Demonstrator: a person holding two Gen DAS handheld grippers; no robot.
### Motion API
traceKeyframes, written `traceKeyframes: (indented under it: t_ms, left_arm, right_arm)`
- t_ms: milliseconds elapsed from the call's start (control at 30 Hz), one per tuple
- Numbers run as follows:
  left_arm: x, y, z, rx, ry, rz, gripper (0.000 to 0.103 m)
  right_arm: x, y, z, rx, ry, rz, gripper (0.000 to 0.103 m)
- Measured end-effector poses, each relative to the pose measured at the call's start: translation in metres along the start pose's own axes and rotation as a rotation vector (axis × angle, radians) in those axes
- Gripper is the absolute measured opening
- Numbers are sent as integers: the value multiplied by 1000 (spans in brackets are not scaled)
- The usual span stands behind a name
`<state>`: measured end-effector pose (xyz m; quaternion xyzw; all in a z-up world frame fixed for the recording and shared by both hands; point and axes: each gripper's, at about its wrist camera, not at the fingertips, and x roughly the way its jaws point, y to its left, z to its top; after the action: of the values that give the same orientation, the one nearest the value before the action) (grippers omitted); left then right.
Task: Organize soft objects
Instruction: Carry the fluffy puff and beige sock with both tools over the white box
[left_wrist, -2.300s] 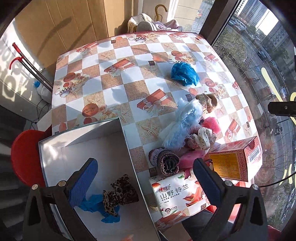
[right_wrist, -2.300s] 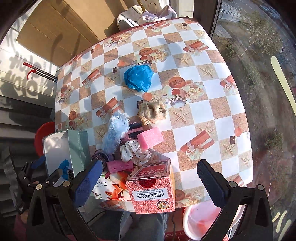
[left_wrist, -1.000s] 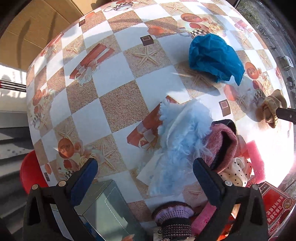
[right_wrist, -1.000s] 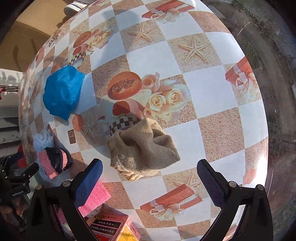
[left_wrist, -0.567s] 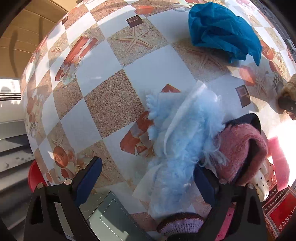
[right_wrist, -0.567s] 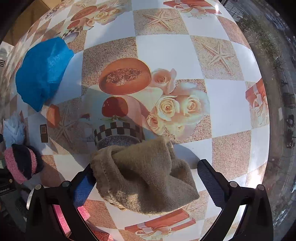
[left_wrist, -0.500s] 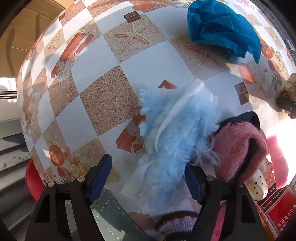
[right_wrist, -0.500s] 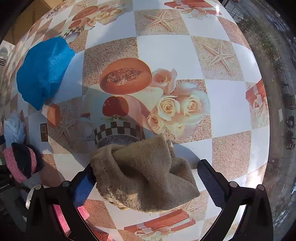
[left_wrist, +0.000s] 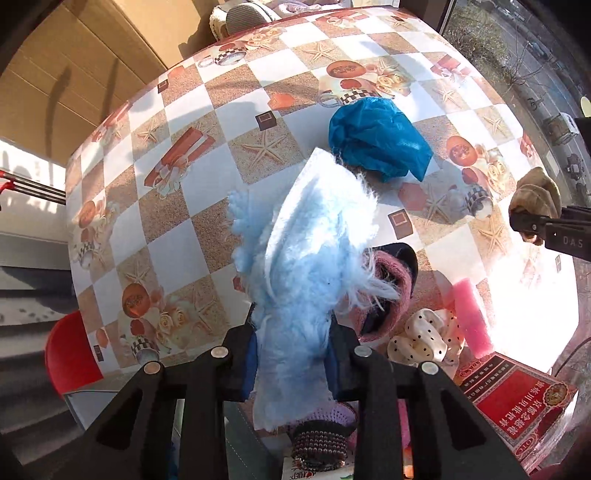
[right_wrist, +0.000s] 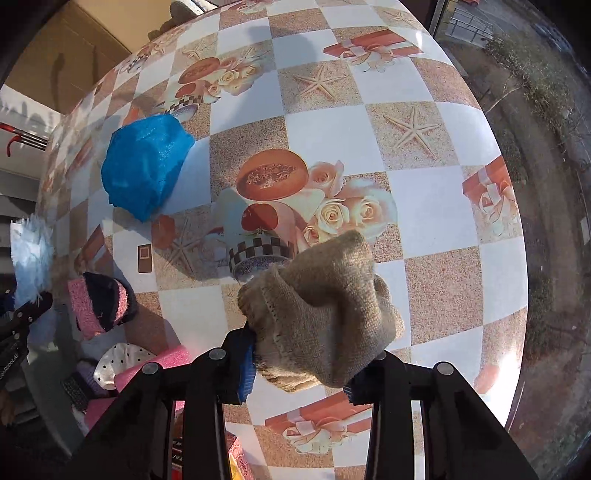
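The blue crumpled cloth (left_wrist: 380, 138) on the checked tablecloth (left_wrist: 177, 229) serves as the landmark. In the left wrist view, the left gripper (left_wrist: 291, 354) points straight down at the table, and its jaws have just been closing; they now stand narrow, pinching the fluffy light-blue piece (left_wrist: 314, 258) between the pads. That piece hangs clear of the cloth, its upper tip just below and left of the blue crumpled cloth. Below the landmark and to the right of the fluffy piece lies the pink knitted hat (left_wrist: 391, 291), and further down the white polka-dot scrunchie (left_wrist: 424, 338), with a pink sponge (left_wrist: 471, 317) beside it. Right of the landmark, near the picture's edge, the tan knitted sock (left_wrist: 535, 195) sits in the other tool's grip.

In the right wrist view, the right gripper (right_wrist: 299, 365) also points straight down. Its jaws have just been closing and now stand narrow, clamped on the tan knitted sock, which bunches above the pads, below and right of the blue crumpled cloth.
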<state>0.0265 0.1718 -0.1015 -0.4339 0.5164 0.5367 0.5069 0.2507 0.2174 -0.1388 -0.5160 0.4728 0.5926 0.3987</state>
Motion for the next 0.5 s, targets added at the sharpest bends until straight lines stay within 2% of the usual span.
traceKeyframes:
  t_ms: [200,300,500]
  left_arm:
    - [-38,-30,-39,49,-39,-15,32]
    - [-53,-38,-61,64,-49,-16,32]
    - [-72,-54,-100,86,-54,-51,32]
  right_arm:
    - [-32,-14,-28,55,-30,36,38]
    - [-45,-25,-30,81,-48,45,38]
    - [-67,-18,-52,115,-78,63,38]
